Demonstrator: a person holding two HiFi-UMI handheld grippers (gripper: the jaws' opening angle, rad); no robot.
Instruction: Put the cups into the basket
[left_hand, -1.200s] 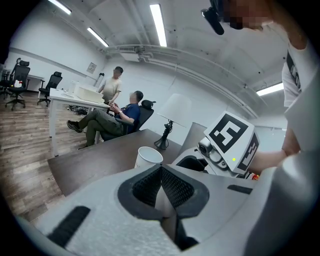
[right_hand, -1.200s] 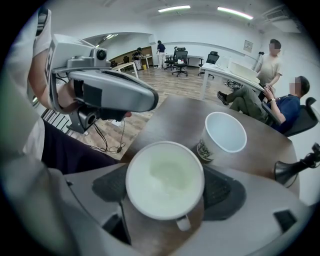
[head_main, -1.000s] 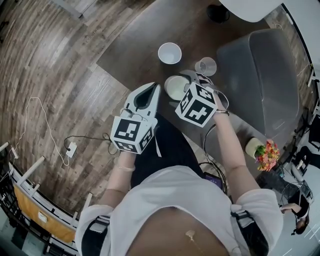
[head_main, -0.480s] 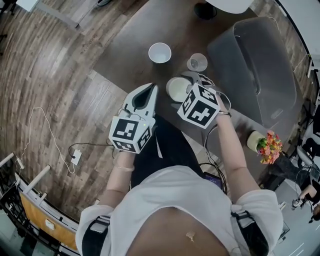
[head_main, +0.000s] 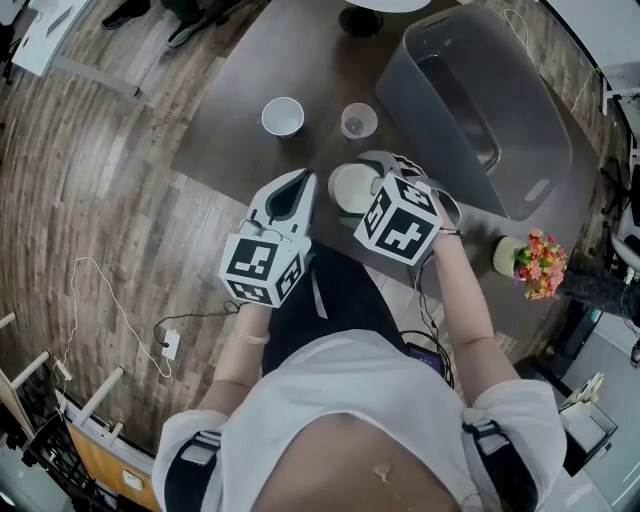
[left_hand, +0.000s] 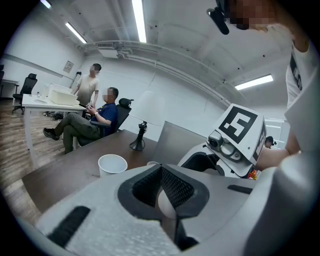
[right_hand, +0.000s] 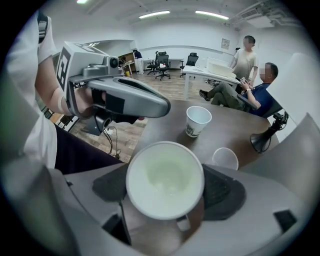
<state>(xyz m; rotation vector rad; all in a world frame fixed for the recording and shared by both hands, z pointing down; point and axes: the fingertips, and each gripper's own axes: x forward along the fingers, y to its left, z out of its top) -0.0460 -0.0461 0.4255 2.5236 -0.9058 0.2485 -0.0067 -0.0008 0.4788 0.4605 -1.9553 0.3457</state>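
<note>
Dark brown desk (head_main: 310, 70) in an open office, wood floor around it. Right tool (right_hand: 166, 192) grips a white cup (head_main: 352, 187); left tool (head_main: 297, 182) is closed and empty. Grey basket (head_main: 535, 140) at 1 o'clock looks empty, so nothing is delivered yet. Paper cup (head_main: 283, 116) and clear cup (head_main: 359, 121) stand at 12 o'clock.

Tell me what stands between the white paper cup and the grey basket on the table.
A clear plastic cup stands between the paper cup and the basket; the head view shows this.
</note>
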